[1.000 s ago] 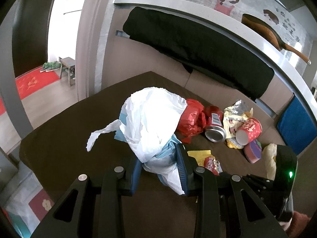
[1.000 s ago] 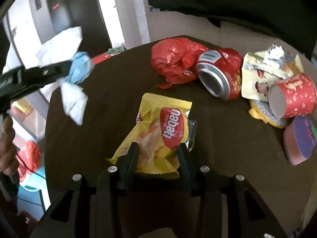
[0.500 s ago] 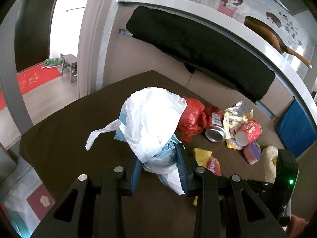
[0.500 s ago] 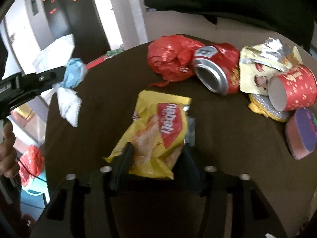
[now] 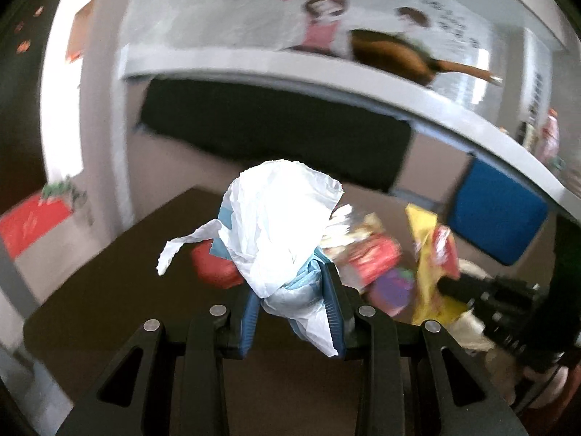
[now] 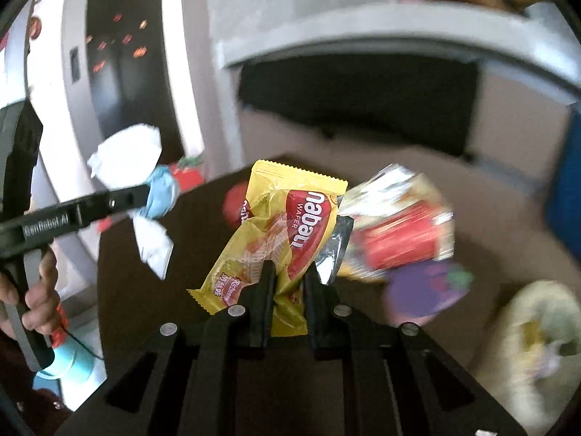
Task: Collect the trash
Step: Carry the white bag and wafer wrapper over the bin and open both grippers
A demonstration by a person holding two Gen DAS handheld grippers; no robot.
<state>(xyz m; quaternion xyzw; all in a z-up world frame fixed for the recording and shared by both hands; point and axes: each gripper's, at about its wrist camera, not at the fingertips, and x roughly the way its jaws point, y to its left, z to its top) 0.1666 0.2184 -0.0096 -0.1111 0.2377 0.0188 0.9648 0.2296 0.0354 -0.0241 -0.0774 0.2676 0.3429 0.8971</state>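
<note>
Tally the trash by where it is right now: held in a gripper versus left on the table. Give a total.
Held in a gripper: 2, the white and blue wad and the yellow wafer wrapper.
On the table, as far as blur allows: 4, red bag, foil packet, red cup, purple piece.
Total: 6

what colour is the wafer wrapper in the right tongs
Yellow with a red label panel; the wafer wrapper shows best in the right wrist view, pinched in the right tongs.

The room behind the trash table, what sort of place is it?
Probably a home living or dining area. A dark brown table stands by a built-in bench with a black cushion and a blue cushion, under a wall with cartoon figure decals. A red doormat lies beyond.
</note>
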